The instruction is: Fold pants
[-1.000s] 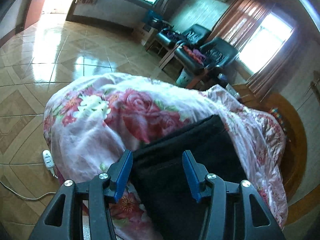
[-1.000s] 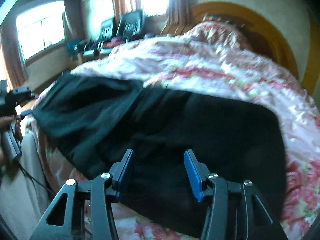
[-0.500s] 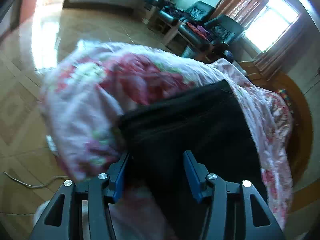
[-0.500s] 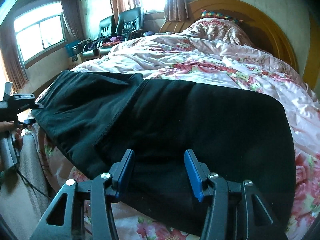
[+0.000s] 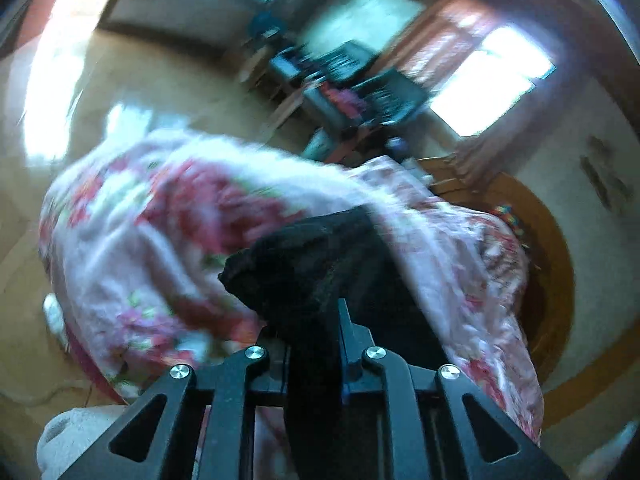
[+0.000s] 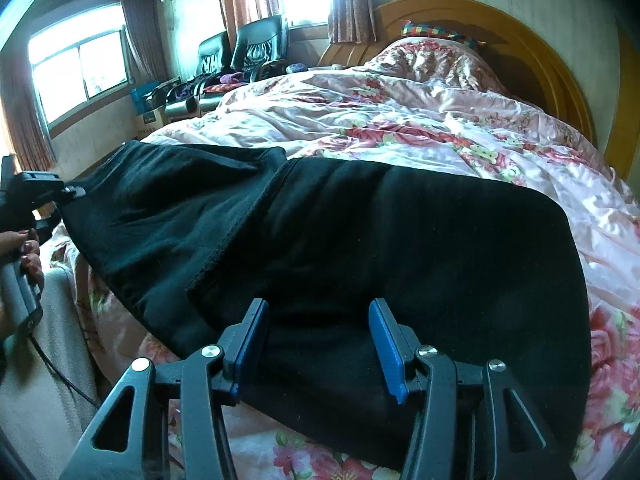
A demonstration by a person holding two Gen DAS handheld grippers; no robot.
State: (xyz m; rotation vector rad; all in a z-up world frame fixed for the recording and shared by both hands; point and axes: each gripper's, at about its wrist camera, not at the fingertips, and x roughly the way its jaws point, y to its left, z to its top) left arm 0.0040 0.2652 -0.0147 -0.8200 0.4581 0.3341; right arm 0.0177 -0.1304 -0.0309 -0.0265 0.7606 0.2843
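Note:
Black pants (image 6: pixel 360 240) lie spread across the near edge of a bed with a pink floral quilt (image 6: pixel 400 120). My right gripper (image 6: pixel 320 340) is open, its blue-padded fingers (image 6: pixel 384 336) just over the near edge of the pants. My left gripper (image 5: pixel 314 344) is shut on a corner of the pants (image 5: pixel 296 272), bunched and lifted between its jaws. From the right wrist view the left gripper (image 6: pixel 64 194) holds the far left end of the pants, which is raised and taut.
A wooden headboard (image 6: pixel 500 24) stands behind the bed. Black armchairs (image 6: pixel 244 48) and curtained windows are at the back left. A tiled floor (image 5: pixel 120 80) lies beyond the bed's corner. A cable (image 6: pixel 60 372) hangs at the left.
My left gripper has shut on the pants' end and lifted it; its view is blurred by motion. My right gripper has stayed open over the near edge.

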